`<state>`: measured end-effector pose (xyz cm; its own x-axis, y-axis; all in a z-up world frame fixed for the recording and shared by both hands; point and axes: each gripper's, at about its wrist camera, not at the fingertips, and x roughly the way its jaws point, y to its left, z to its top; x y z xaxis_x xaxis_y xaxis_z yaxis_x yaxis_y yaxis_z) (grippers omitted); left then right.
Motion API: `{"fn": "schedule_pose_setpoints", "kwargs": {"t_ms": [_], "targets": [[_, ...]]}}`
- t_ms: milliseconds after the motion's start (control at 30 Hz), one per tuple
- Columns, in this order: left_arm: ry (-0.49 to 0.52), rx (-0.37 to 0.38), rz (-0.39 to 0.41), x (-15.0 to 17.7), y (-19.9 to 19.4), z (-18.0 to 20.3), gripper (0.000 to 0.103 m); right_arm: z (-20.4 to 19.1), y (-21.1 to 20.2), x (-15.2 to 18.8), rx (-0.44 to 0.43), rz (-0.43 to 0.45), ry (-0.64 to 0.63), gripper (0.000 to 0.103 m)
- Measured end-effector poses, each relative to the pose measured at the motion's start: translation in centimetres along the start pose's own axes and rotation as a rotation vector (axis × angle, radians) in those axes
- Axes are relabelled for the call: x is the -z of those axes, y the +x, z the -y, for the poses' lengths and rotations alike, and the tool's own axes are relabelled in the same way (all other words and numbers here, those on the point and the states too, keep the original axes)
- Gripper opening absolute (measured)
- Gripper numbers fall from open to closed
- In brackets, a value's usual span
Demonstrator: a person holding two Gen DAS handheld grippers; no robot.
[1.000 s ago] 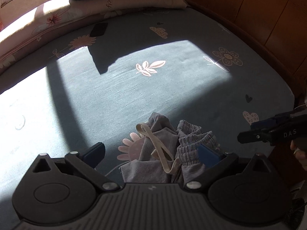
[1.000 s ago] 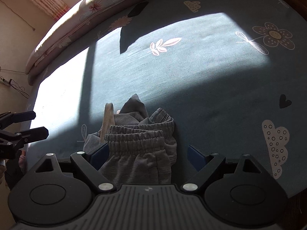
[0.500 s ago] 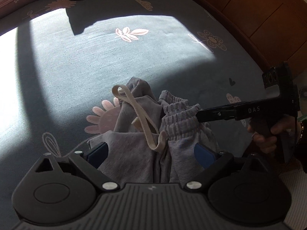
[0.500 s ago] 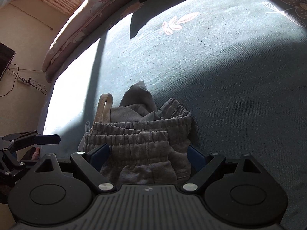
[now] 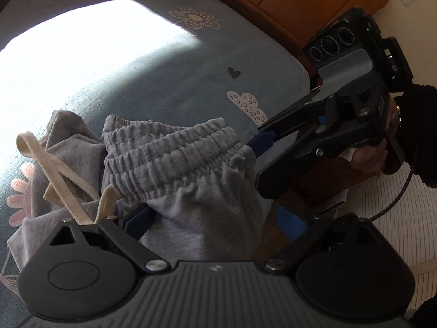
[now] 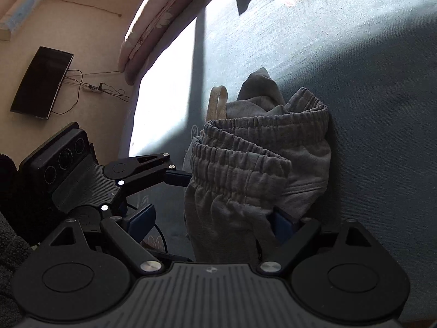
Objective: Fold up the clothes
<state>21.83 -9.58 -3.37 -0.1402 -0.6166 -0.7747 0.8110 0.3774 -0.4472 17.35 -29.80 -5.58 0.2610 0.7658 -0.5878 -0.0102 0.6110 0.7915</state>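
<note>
At bed (image 5: 169, 87) edge: grey sweatpants (image 5: 191, 164), soft, light, floppy; elastic waistband (image 6: 245, 153) firmest hold. My left gripper (image 5: 218, 218) and right gripper (image 6: 215, 218) jaws apart, cloth between them.

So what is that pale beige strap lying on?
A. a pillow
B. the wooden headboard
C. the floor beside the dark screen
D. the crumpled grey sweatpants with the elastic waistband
D: the pale beige strap loops over the crumpled grey sweatpants, which sit bunched on the blue flowered bedsheet between the claws.
</note>
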Motion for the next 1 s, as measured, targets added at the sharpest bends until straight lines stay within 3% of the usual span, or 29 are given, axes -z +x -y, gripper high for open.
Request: {"fn": "schedule_pose_setpoints", "kwargs": {"t_ms": [200, 333, 433, 567, 733, 867, 967, 1000], "targets": [[0.147, 0.078, 0.042, -2.4, 4.1, 3.2, 0.096, 0.9, -4.5, 2.6, 0.172, 0.015, 0.045, 0.092], [0.199, 0.098, -0.014, -2.5, 7.7, 4.6, 0.096, 2.2, -7.7, 4.3, 0.329, 0.04, 0.096, 0.092], [0.21, 0.119, -0.056, -2.0, 8.4, 5.3, 0.096, 2.9, -9.4, 4.3, 0.433, 0.094, 0.104, 0.092], [0.215, 0.106, -0.052, -1.0, 6.1, 5.2, 0.096, 3.3, -9.9, 2.2, 0.443, 0.193, 0.095, 0.092], [0.139, 0.002, -0.035, -1.1, 1.5, 2.6, 0.096, 2.6, -5.7, -0.9, 0.441, 0.186, 0.009, 0.092], [-0.032, -0.095, -0.004, -2.8, -1.3, -1.7, 0.096, 1.9, -2.1, -3.1, 0.446, 0.173, -0.068, 0.092], [-0.179, -0.064, -0.001, -3.9, -0.8, -4.6, 0.094, 1.9, -1.1, -3.2, 0.447, 0.172, -0.063, 0.092], [-0.211, -0.042, -0.013, -4.1, -0.3, -5.3, 0.086, 2.0, -1.0, -2.9, 0.45, 0.171, -0.052, 0.092]]}}
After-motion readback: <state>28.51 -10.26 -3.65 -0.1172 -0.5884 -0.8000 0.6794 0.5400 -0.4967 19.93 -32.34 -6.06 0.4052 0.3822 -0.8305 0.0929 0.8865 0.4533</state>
